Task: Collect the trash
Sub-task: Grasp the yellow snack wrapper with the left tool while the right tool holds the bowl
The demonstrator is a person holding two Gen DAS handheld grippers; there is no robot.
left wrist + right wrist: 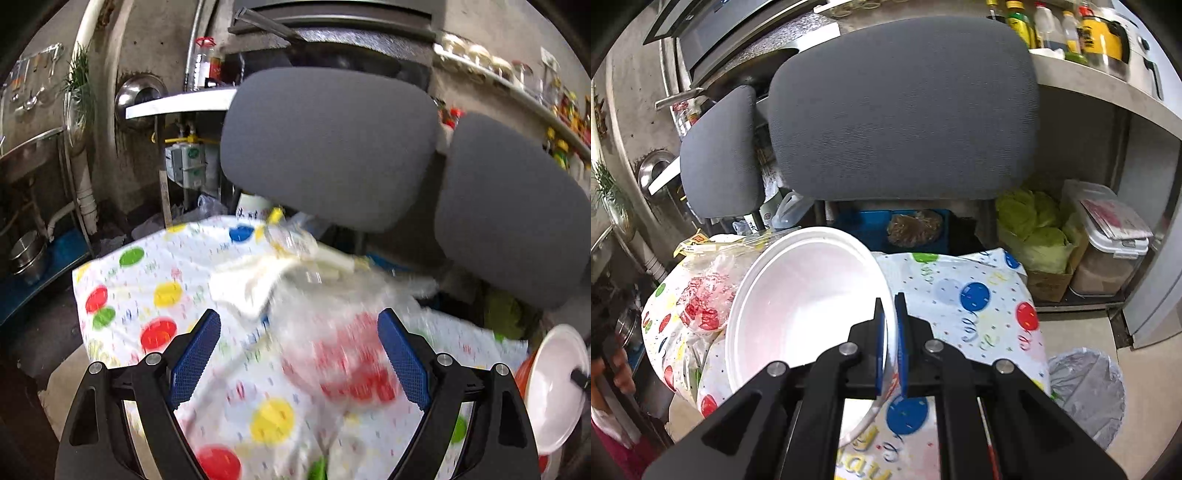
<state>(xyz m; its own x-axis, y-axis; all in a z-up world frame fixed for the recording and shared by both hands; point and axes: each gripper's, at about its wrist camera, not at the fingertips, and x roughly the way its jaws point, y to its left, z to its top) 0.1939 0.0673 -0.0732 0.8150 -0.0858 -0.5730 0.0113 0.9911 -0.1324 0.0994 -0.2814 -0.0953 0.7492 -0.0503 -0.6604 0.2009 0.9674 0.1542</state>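
Right tongs (891,325) pinching white foam bowl (798,295) rim, left tongs (299,354) spread above dotted tablecloth (155,280).

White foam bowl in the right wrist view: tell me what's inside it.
The white foam bowl, clamped at its rim by the right hand-held gripper, looks empty where visible. The gripper's fingers hide its lower edge.

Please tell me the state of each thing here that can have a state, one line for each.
Left tool: open, nothing held.
Right tool: shut on the rim of the foam bowl.
Foam bowl: lifted, tilted, empty.
Plastic wrapper: crumpled, lying on the tablecloth.
Tablecloth: rumpled.
Trash bin: lined, open.
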